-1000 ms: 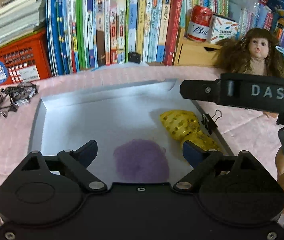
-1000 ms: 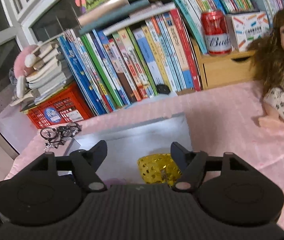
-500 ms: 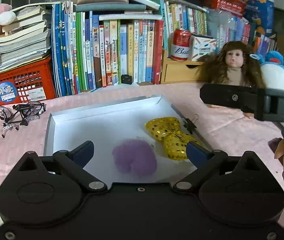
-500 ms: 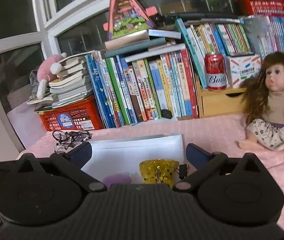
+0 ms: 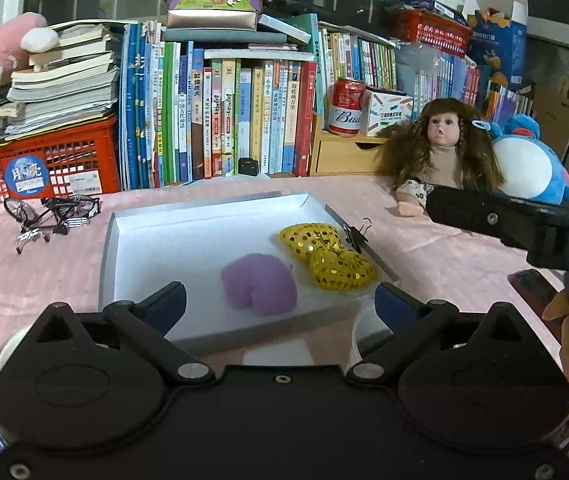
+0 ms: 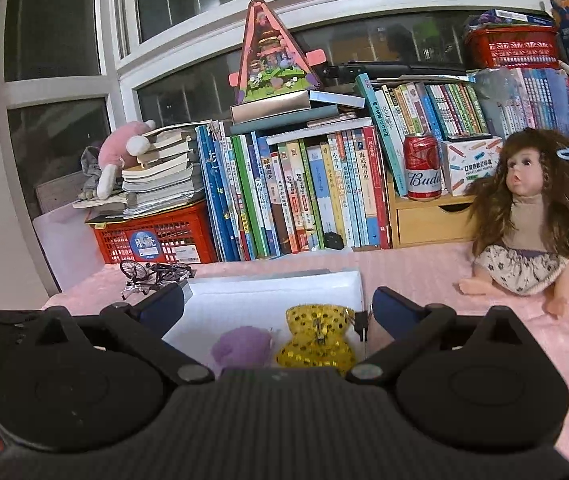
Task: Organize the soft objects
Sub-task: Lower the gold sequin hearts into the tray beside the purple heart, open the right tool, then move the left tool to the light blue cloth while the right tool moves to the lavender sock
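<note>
A fluffy purple ball (image 5: pixel 259 289) and a yellow sequinned bow (image 5: pixel 326 256) lie side by side in a shallow white tray (image 5: pixel 188 236) on the pink cloth. My left gripper (image 5: pixel 278 300) hovers short of the tray's near edge; its jaws are opening and nothing is between them. The right wrist view shows the same ball (image 6: pixel 240 346) and bow (image 6: pixel 316 338) low in the tray (image 6: pixel 264 292). My right gripper (image 6: pixel 279 302) stands open and empty behind them. Its black body (image 5: pixel 524 220) crosses the right of the left wrist view.
A long-haired doll (image 5: pixel 440 152) sits at the right with a blue plush (image 5: pixel 532 164) behind it. A small model bicycle (image 5: pixel 52 212) lies left of the tray. A binder clip (image 5: pixel 356 232) grips the tray's right rim. Books, a red crate and a can line the back.
Both grippers have drawn back from the tray and tilted up, so the ball and bow look smaller and more of the bookshelf shows. Both pairs of jaws stand wider.
</note>
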Motion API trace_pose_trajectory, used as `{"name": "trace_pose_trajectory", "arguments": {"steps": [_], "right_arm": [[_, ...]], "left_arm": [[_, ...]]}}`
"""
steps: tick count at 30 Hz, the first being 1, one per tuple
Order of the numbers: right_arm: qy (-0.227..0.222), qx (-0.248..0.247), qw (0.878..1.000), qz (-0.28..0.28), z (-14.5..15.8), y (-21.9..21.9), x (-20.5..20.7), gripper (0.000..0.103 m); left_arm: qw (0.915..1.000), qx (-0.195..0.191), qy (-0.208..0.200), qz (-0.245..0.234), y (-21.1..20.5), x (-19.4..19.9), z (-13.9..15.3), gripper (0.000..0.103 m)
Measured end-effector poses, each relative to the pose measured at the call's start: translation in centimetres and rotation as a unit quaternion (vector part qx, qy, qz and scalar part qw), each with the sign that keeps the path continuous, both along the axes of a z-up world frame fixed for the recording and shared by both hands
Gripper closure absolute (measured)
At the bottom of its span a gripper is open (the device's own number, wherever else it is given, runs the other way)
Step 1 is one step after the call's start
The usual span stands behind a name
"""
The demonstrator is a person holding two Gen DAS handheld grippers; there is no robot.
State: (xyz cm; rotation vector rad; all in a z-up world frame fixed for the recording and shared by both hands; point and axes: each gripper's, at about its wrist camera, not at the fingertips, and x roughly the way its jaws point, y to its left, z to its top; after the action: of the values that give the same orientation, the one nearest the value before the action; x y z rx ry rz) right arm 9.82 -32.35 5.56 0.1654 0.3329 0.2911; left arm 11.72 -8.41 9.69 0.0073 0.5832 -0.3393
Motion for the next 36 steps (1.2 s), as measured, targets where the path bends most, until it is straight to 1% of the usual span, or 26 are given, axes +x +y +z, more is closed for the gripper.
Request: {"name": "trace_pose_trajectory", "arguments": {"steps": [4, 10, 17, 23, 27, 30, 33, 36], "right_arm": [[0.001, -0.005, 1.000, -0.008, -0.8, 0.0, -1.3, 0.000], [0.003, -0.004, 1.000, -0.024, -2.1, -0.4, -3.2, 0.000], [0.005, -0.015, 0.999, -0.049, -4.2, -0.4, -5.5, 0.000], [0.014, -0.044, 0.997, -0.067, -6.5, 0.0, -6.9, 0.000], [0.031, -0.030, 0.997, -0.069, -7.7, -0.4, -7.4, 0.000], [0.031, -0.026, 0.996, -0.076, -8.4, -0.6, -7.9, 0.000], [0.026, -0.037, 0.995, -0.084, -8.8, -0.6, -8.5, 0.000], [0.019, -0.053, 0.994, -0.093, -9.2, -0.6, -9.1, 0.003]], "left_arm": [[1.0000, -0.008, -0.005, 0.000, 0.5, -1.7, -0.6, 0.002], [0.9999, -0.002, -0.014, 0.004, 1.0, -4.0, -1.7, 0.001], [0.9999, -0.005, -0.005, 0.011, 1.6, -6.4, -3.8, 0.001], [0.9999, 0.009, 0.005, 0.010, 1.2, -8.0, -6.1, 0.001], [0.9997, 0.016, 0.014, 0.012, 0.9, -8.7, -7.4, 0.001], [0.9995, 0.024, 0.015, 0.016, 0.9, -9.1, -8.1, 0.001], [0.9993, 0.029, 0.011, 0.022, 1.0, -9.5, -8.6, 0.001], [0.9992, 0.033, 0.005, 0.022, 1.2, -9.8, -9.1, 0.001]]}}
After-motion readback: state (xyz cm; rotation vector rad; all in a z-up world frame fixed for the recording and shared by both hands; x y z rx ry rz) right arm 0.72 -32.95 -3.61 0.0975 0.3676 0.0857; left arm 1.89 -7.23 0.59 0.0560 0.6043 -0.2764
